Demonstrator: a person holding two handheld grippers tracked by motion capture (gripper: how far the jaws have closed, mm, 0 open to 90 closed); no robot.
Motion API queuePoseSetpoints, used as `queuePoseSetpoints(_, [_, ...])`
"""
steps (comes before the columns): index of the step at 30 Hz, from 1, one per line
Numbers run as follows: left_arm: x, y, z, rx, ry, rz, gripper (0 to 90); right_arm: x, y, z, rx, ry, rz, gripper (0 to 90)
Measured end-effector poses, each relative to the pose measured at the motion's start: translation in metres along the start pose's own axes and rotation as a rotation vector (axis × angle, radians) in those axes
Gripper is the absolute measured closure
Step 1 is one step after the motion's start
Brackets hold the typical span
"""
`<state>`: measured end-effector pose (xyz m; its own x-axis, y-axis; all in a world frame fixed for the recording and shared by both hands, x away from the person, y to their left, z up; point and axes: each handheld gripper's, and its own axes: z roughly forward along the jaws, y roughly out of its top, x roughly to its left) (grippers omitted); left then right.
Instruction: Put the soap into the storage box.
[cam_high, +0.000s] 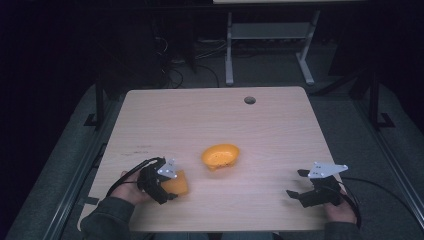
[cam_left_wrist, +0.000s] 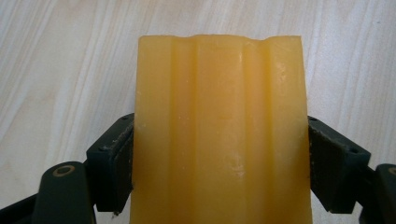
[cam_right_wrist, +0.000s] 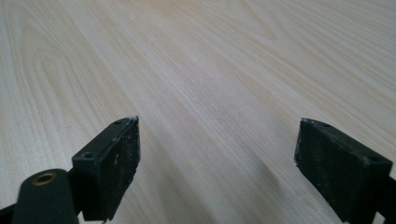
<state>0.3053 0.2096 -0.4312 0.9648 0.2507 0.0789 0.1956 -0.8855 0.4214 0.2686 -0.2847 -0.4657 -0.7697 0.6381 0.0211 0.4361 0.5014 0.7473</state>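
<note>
An orange-yellow ribbed block (cam_left_wrist: 222, 135) sits between the two black jaws of my left gripper (cam_left_wrist: 220, 140), which is shut on its sides. From above, that block (cam_high: 178, 183) and the left gripper (cam_high: 167, 186) are low over the table's front left. An orange bowl (cam_high: 220, 155) lies tilted on the wood near the middle, to the right of and beyond the block. My right gripper (cam_high: 296, 183) rests at the front right, pointing left. Its jaws stand wide apart over bare wood, so the right gripper (cam_right_wrist: 217, 140) is open.
The light wooden table (cam_high: 215, 115) has a round cable hole (cam_high: 249, 100) near its far edge. Behind it stands a white desk frame (cam_high: 229, 50) on dark floor. Black cables trail from both grippers toward the front edge.
</note>
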Motion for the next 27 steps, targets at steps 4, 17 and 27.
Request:
queuePoseSetpoints(4, [0.002, 0.004, -0.003, 0.010, -0.005, 0.013, 20.8, -0.001, 0.000, 0.000, -0.001, 0.003, -0.007, 13.7])
queuePoseSetpoints(17, [0.014, 0.016, -0.019, 0.015, 0.005, 0.032, 20.8, 0.000, 0.001, -0.001, -0.014, 0.007, -0.009, 13.7])
queuePoseSetpoints(27, [0.021, 0.027, -0.027, -0.010, 0.012, 0.031, 20.8, 0.001, 0.001, -0.002, -0.020, 0.007, -0.008, 13.7])
